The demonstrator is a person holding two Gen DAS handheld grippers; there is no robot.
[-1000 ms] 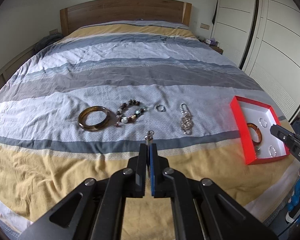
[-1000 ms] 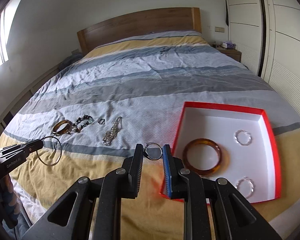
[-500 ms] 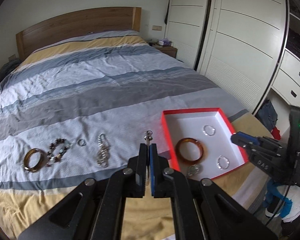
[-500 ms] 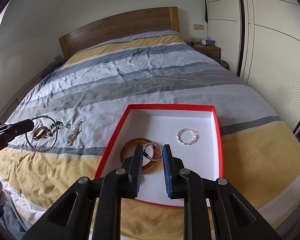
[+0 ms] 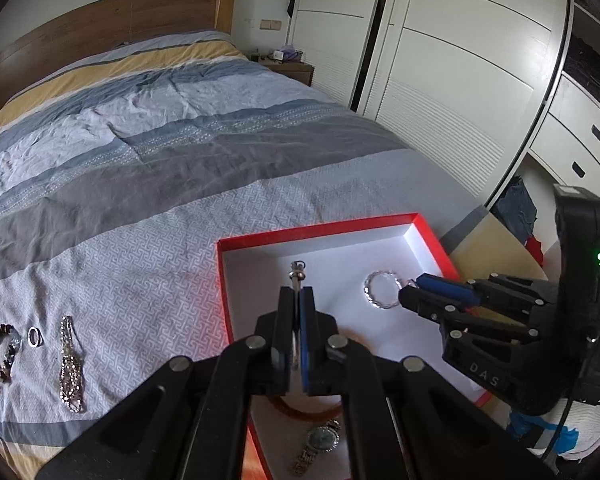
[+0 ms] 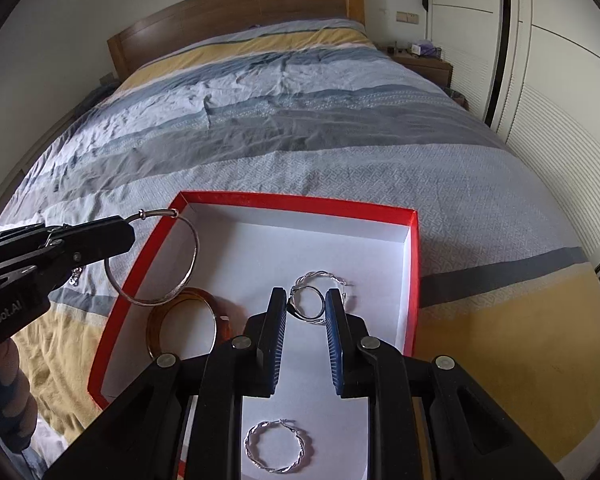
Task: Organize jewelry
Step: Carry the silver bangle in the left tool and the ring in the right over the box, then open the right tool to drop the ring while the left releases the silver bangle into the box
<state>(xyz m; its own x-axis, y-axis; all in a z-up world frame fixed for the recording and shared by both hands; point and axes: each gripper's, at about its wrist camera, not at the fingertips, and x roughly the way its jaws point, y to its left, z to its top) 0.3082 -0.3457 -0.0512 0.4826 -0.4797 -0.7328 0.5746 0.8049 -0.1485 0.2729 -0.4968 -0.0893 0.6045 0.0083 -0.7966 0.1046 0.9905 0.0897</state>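
The left gripper (image 5: 298, 300) is clamped flat on the edge of a large thin silver hoop (image 6: 156, 258). In its own view only the hoop's clasp pokes out past the tips, because the ring is seen edge-on. From the right wrist view the hoop hangs in full below the jaws, over the near left wall of the red box (image 6: 300, 202). A pinch on the rim lets the ring dangle freely, so it can probably be lowered flat into the box.

The right gripper (image 6: 306, 306) has its jaws narrowly apart with a small silver ring (image 6: 307, 302) caught between the pads, held across its width so it cannot slip through. It hovers over the white floor of the box, just above a twisted silver hoop (image 6: 326, 278) lying there.

Further out in the box, a brown bangle (image 6: 182, 322) rests at the left, below the hanging hoop, and a second twisted hoop (image 6: 276, 446) lies at the near end. A wristwatch (image 5: 320, 440) shows at the near edge in the left wrist view. Both pieces seem to be aimed at bare patches so they do not tangle with these.

Well to the left on the striped bedspread (image 5: 140, 200) lie pieces not yet gathered: a silver chain bracelet (image 5: 70, 368), a small ring (image 5: 34, 336) and a beaded bracelet (image 5: 2, 350), set in a row so each can be picked singly.
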